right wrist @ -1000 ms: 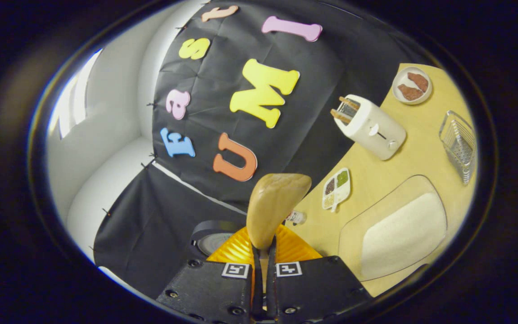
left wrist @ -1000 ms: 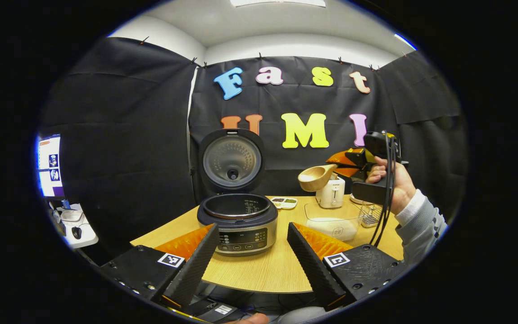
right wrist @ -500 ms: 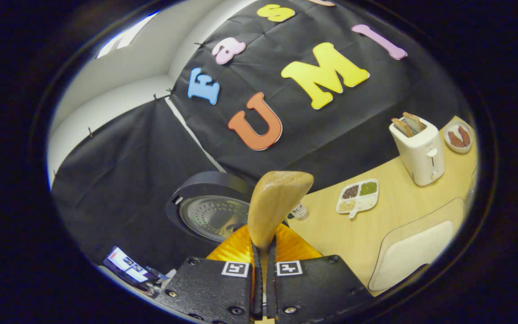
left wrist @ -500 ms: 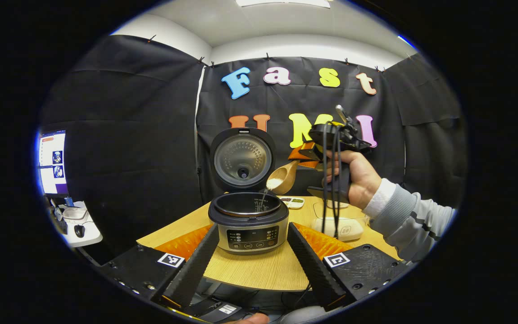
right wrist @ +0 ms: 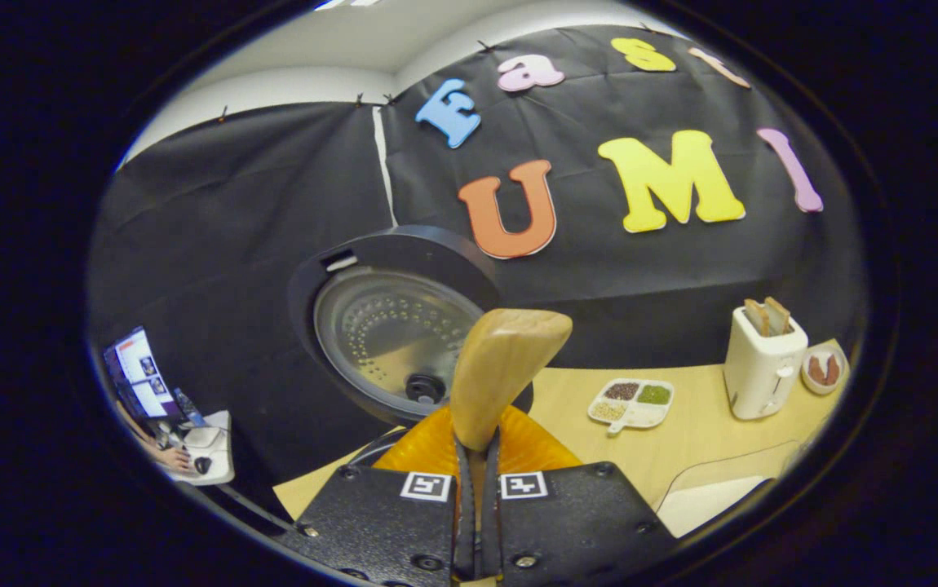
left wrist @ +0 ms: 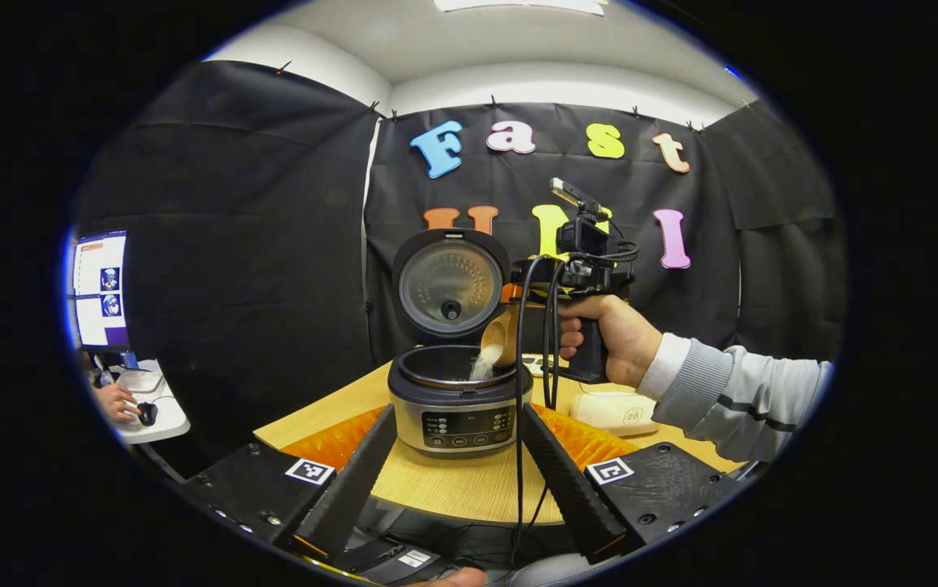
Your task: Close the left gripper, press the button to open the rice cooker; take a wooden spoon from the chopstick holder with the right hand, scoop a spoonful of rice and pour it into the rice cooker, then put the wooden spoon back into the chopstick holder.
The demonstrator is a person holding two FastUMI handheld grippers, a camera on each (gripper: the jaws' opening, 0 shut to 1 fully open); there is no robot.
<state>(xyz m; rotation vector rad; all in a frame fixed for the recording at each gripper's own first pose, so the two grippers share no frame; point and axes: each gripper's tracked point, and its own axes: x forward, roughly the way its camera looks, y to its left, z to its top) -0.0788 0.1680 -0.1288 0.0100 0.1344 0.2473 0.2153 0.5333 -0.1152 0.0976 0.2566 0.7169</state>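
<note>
The rice cooker (left wrist: 457, 412) stands at the table's middle with its lid (left wrist: 450, 285) raised upright. Just over the pot's right rim the wooden spoon (left wrist: 502, 338) is tipped, and white rice (left wrist: 481, 367) streams from it into the pot. A hand (left wrist: 612, 338) holds the right gripper behind the spoon. In the right gripper view, my right gripper (right wrist: 477, 481) is shut on the spoon (right wrist: 506, 367) by its handle, with the lid (right wrist: 391, 334) close ahead. My left gripper (left wrist: 457, 481) hangs open in front of the cooker, its fingers to either side of it and holding nothing.
A clear container of rice (left wrist: 612, 408) sits right of the cooker. A toaster (right wrist: 763, 359), a divided dish of grains (right wrist: 630, 401) and a small plate (right wrist: 824, 368) stand at the back of the wooden table (left wrist: 453, 489). A monitor (left wrist: 100, 285) and a person's hand (left wrist: 114, 399) are far left.
The right gripper carried the spoon left from above the rice container to the cooker and tipped it; rice now pours into the pot. The left gripper stayed open.
</note>
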